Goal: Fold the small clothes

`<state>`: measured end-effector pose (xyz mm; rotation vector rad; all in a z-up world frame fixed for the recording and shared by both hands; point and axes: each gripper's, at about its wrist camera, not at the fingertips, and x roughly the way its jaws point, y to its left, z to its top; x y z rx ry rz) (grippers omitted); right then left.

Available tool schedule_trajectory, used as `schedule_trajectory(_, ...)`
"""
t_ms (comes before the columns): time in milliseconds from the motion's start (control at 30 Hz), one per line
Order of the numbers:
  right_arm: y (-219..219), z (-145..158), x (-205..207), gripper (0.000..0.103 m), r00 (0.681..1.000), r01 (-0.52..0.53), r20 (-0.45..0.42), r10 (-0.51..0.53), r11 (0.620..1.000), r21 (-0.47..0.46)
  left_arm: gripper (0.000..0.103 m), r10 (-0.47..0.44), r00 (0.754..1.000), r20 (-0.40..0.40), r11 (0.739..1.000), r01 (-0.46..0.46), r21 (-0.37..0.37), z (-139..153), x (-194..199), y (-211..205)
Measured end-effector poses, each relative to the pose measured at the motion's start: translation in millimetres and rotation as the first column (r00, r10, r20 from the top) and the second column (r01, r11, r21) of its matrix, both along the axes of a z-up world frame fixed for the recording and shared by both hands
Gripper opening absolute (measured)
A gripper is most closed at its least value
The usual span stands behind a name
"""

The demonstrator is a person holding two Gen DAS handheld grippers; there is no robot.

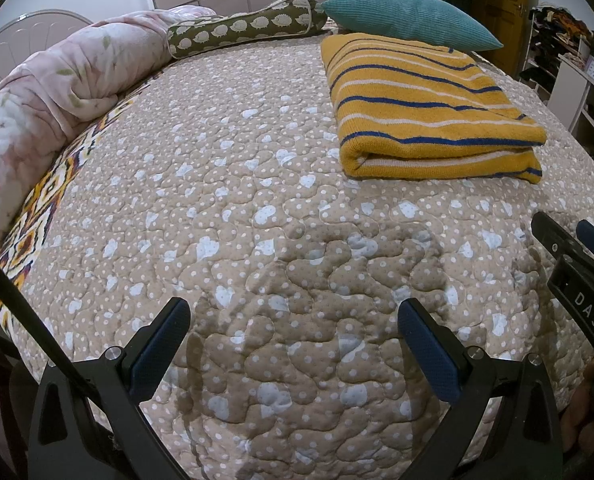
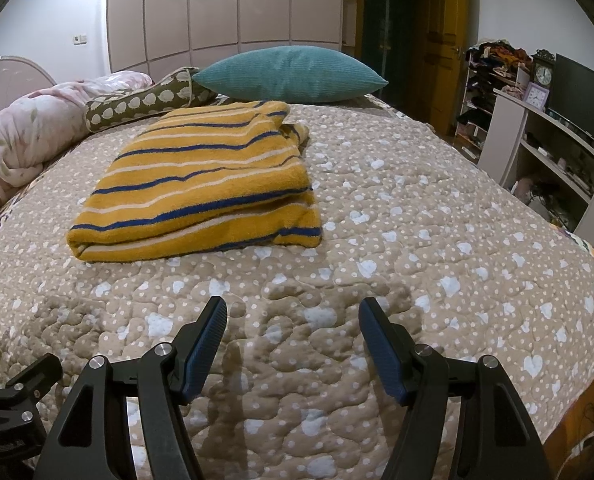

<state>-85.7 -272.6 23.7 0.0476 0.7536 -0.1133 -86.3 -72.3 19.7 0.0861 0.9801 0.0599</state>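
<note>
Evidently nothing is gripped: the left gripper (image 1: 295, 318) has its blue-padded fingers (image 1: 429, 354) spread wide over bare quilt (image 1: 225, 200), and the right gripper (image 2: 293, 316) holds its own pair parted almost as far, also empty. Both hang low near the bed's front edge — probably because the work looks finished or paused. Further out lies the yellow striped garment (image 2: 201, 184), already doubled into a thick rectangle with its rounded fold facing the grippers, well apart from both. It sits toward the far side, its back edge just beside the teal pillow (image 2: 293, 72) — a spot that leaves the nearer quilt free for folding another piece.
</note>
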Motion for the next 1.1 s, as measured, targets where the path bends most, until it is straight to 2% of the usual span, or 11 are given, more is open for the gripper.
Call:
schedule_trajectory(167, 1.1, 1.7, -0.2, 0.073, 1.0, -0.004, 0.003, 0.004, 1.0, 0.0, 0.103, -0.001, 1.0, 0.002, 1.0, 0.001, -0.003, 1.3, 5.3, -1.2)
schedule_trajectory(367, 5.1, 7.3, 10.3, 0.073, 1.0, -0.016, 0.004, 0.016, 1.0, 0.005, 0.103, -0.02, 0.998, 0.056, 0.999, 0.018, 0.039, 15.3, 24.3, -9.2)
schedule_trajectory(767, 1.1, 25.9, 27.1, 0.076, 0.998, -0.037, 0.041, 0.037, 0.999, -0.011, 0.103, -0.04, 0.998, 0.052, 0.999, 0.039, 0.025, 27.5, 63.3, -19.7)
schedule_trajectory(900, 1.1, 29.3, 31.0, 0.076, 0.998, -0.043, 0.05, 0.044, 0.999, -0.011, 0.103, -0.046, 0.998, 0.038, 0.999, 0.045, 0.028, 23.7, 65.9, -24.6)
schedule_trajectory(1100, -3.3, 24.8, 32.1, 0.077, 0.998, -0.037, 0.042, 0.037, 0.999, 0.006, 0.103, -0.053, 0.997, 0.058, 0.996, 0.048, 0.07, 21.2, 58.1, -30.9)
